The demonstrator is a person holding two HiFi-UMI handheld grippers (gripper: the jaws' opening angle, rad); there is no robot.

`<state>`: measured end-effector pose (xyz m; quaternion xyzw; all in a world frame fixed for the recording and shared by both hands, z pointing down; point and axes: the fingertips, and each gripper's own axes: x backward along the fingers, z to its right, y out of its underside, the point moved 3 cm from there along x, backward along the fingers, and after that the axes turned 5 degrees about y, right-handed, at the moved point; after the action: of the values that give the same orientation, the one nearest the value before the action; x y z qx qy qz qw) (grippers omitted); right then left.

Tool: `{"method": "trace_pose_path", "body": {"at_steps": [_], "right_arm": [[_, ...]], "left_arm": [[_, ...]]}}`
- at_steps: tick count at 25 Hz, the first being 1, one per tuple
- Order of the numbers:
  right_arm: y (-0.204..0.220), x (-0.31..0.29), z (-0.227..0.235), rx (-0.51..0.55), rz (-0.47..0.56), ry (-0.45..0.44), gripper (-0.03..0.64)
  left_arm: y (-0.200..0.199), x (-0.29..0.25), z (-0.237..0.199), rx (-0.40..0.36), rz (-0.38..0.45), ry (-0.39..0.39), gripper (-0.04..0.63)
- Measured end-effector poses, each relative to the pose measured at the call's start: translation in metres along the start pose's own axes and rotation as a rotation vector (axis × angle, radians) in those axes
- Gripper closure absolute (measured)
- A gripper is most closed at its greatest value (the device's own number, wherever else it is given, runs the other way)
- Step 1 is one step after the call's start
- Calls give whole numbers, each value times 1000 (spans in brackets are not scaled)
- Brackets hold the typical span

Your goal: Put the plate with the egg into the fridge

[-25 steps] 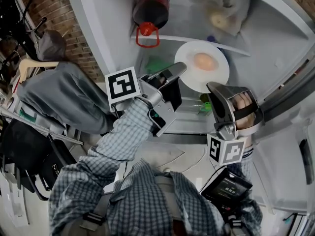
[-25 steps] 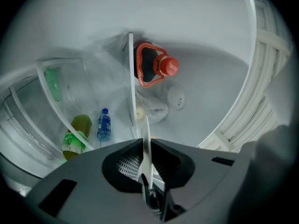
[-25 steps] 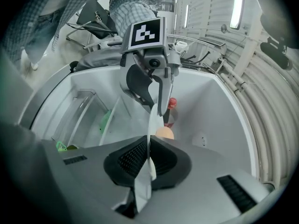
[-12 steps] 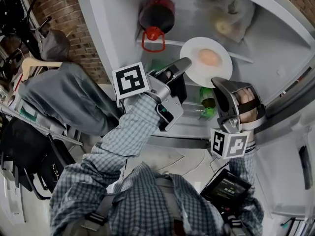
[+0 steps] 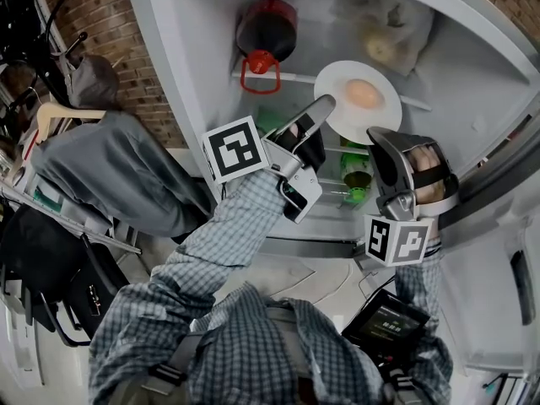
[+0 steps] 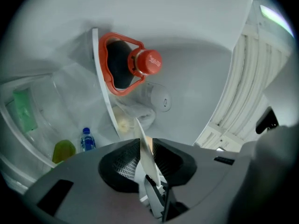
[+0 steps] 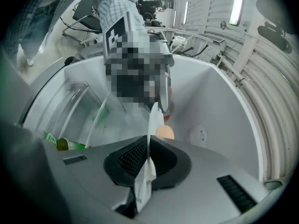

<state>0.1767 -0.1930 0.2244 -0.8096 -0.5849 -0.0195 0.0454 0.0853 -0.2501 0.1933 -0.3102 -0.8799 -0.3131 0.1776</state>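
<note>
A white plate (image 5: 359,99) with a brown egg (image 5: 364,94) on it hangs inside the open fridge, just over the glass shelf (image 5: 287,78). My left gripper (image 5: 325,105) is at the plate's left rim. In the left gripper view the rim (image 6: 139,127) stands edge-on between the jaws of that gripper (image 6: 144,143), which have just been opening; a gap shows beside the rim. My right gripper (image 5: 384,137) holds the near right rim. In the right gripper view this gripper (image 7: 148,146) is shut on the plate (image 7: 153,118), with the egg (image 7: 164,132) just beyond.
A dark jug with a red cap and handle (image 5: 263,28) stands on the shelf at the back left, a plastic bag of food (image 5: 388,28) at the back right. Green bottles (image 5: 354,171) lie below the shelf. The fridge door (image 5: 506,226) stands open at the right.
Both grippers and the plate have moved up and further into the fridge. The left gripper's jaws have spread off the plate's rim and the gripper has rolled a little.
</note>
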Motion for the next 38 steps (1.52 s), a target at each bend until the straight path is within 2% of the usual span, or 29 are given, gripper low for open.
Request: {"method": "trace_pose_path", "body": {"at_steps": [7,16,21,28,31,35,38], "right_arm": [[3,-6,-1,-37,6,-7,600],[14,-14,-3,-53,-24,-23,598],[17,-22,-4,-54,-30,-44,598],[17,-36,0,-43,-30,-58,598],[16,-43,-3,-45,-32,-57,598],[15,-54,-1,-50,-28,-62,598],[17,-62,0,-46,-30,-70,598]], "left_arm": [[2,3,-3,-137,-15,36,497],[5,9,-14,-346,-96,-12,489],[5,10,-17,-388,-109,-29,489],[19,24,-27,-458,-175,-58,489],[27,31,-20,-506,-203,-41,491],[35,44,-4,-501,-185,19,491],[43,52,10,-560,-206,38,491]]}}
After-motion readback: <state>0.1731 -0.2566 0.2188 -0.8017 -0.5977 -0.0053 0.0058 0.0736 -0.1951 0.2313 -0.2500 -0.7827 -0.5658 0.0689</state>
